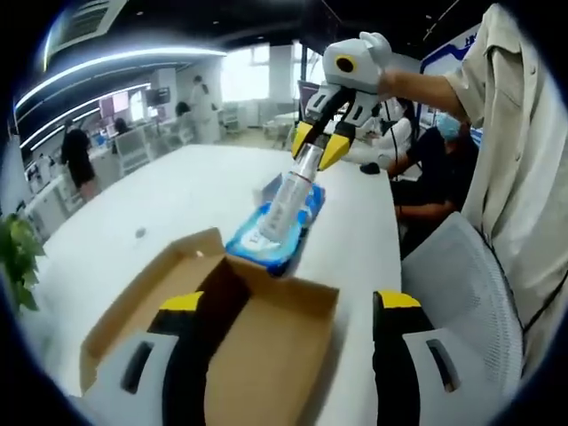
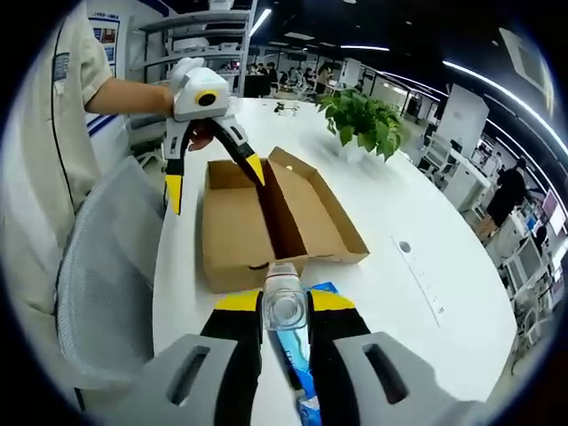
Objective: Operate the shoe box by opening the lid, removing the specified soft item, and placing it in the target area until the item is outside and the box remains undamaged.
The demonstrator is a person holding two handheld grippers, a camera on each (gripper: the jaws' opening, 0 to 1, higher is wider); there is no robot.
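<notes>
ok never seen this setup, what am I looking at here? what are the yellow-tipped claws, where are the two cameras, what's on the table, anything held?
No robot arm here. A person holds a handheld two-jaw gripper in each hand, and a fisheye camera rides on each one, looking forward along its jaws.

In the left gripper view, the left gripper rises from the bottom with its jaws wide apart over the open cardboard shoe box. The right gripper reaches in from above.

In the right gripper view, the right gripper is shut on a soft blue-and-white pack, apparently wipes, though I can't read the label. The pack is already outside the box, over the white table. The same box lies beyond it, with the left gripper open above it.

Also there: a potted plant, a mesh chair, and an office behind.
</notes>
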